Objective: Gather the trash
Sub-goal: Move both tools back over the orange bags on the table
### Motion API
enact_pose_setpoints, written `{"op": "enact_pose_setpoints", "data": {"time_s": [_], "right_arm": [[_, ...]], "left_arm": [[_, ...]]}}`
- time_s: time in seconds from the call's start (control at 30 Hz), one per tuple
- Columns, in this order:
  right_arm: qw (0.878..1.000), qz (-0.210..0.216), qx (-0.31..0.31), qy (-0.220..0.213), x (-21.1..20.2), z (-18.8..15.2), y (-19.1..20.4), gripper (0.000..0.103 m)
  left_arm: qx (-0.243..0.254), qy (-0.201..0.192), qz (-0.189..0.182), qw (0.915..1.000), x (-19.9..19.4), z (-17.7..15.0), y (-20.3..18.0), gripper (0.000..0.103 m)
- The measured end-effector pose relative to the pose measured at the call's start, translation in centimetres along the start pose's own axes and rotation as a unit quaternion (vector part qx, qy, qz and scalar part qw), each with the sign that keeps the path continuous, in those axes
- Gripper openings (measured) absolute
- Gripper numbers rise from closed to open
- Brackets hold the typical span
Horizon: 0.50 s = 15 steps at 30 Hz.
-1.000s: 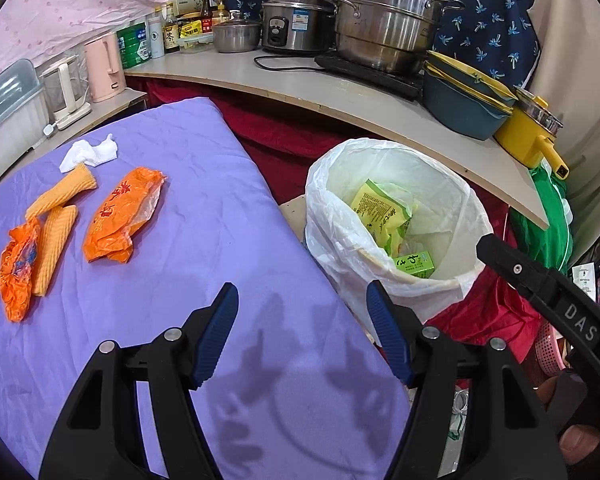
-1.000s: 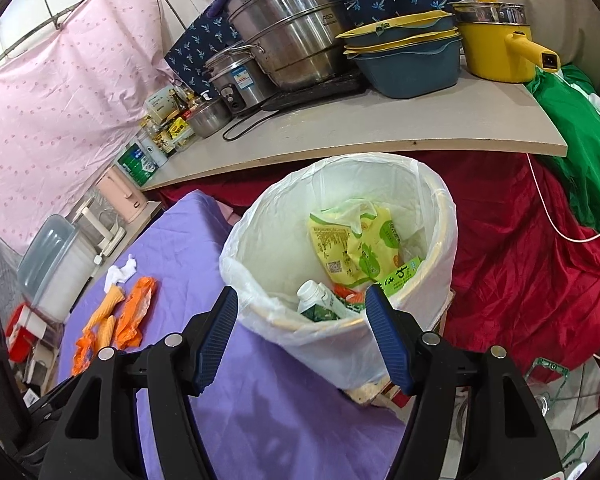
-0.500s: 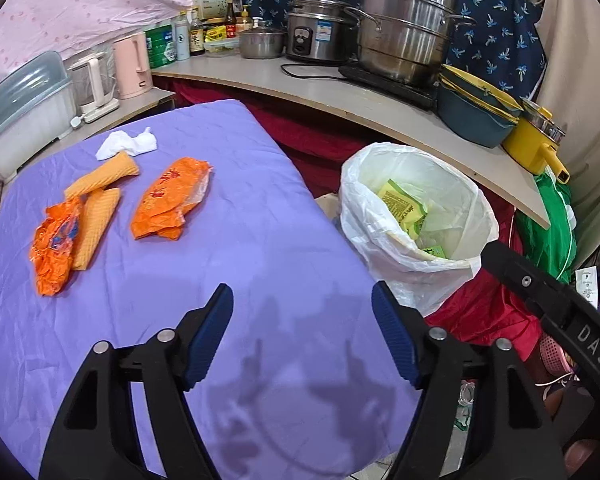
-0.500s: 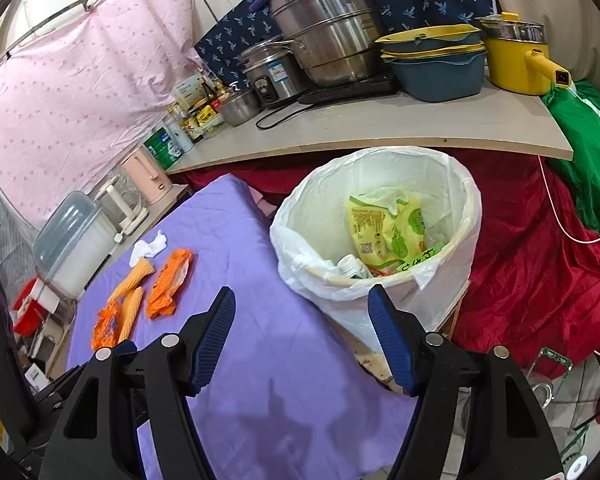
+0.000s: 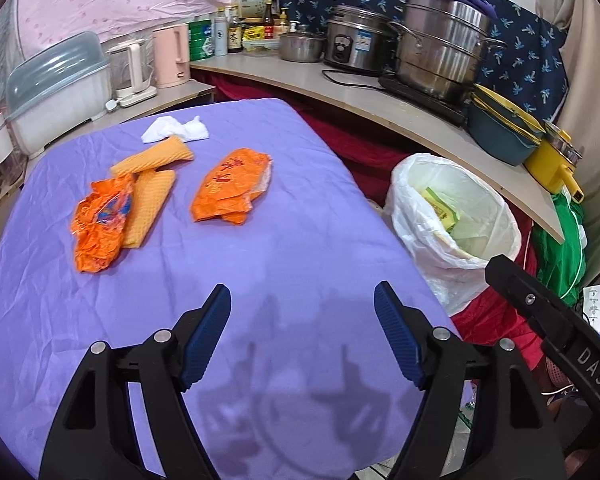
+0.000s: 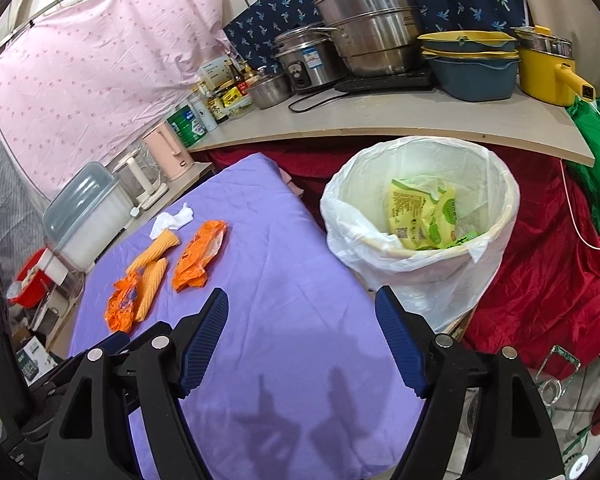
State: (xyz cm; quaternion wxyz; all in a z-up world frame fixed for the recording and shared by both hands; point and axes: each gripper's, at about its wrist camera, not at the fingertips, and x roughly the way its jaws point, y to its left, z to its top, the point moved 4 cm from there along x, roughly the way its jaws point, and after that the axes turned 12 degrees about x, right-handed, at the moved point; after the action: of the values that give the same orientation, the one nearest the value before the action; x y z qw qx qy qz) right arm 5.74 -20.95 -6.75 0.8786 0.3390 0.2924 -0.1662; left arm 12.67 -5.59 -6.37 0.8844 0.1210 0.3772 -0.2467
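Observation:
On the purple-covered table [image 5: 284,248] lie an orange snack wrapper [image 5: 230,186], a crumpled orange wrapper [image 5: 100,226], two ribbed tan cones [image 5: 152,160] and a white tissue [image 5: 176,130]. The white-lined trash bin [image 5: 456,216] stands off the table's right edge with yellow-green packets [image 6: 424,216] inside. My left gripper [image 5: 302,300] hovers over bare cloth near the front, open, nothing between its blue pads. My right gripper [image 6: 302,300] hangs over the table's right part beside the bin [image 6: 420,216], its jaws still opening, empty. The same wrappers [image 6: 198,254] show far left in the right wrist view.
A curved counter [image 5: 380,108] behind the bin carries steel pots [image 5: 440,52], a rice cooker, stacked blue-yellow bowls and a yellow pot. Kettles and a plastic box [image 5: 56,88] line the far left. Red cloth [image 6: 540,288] and a green bag lie right of the bin.
Both grippers drew back from the bin and swung left over the table, so the wrappers sit nearer centre. Both jaws stand a little wider than before.

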Motion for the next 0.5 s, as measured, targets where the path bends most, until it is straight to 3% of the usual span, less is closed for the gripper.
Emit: {"op": "enact_pose_setpoints", "data": {"time_s": [0.5], "right_arm": [[0.998,0.015,-0.047,0.051,4.2,-4.0,6.2,0.073]], "left_arm": [[-0.08,0.02,0.049,0.9954,0.3,-3.5,11.0,0.071]]}}
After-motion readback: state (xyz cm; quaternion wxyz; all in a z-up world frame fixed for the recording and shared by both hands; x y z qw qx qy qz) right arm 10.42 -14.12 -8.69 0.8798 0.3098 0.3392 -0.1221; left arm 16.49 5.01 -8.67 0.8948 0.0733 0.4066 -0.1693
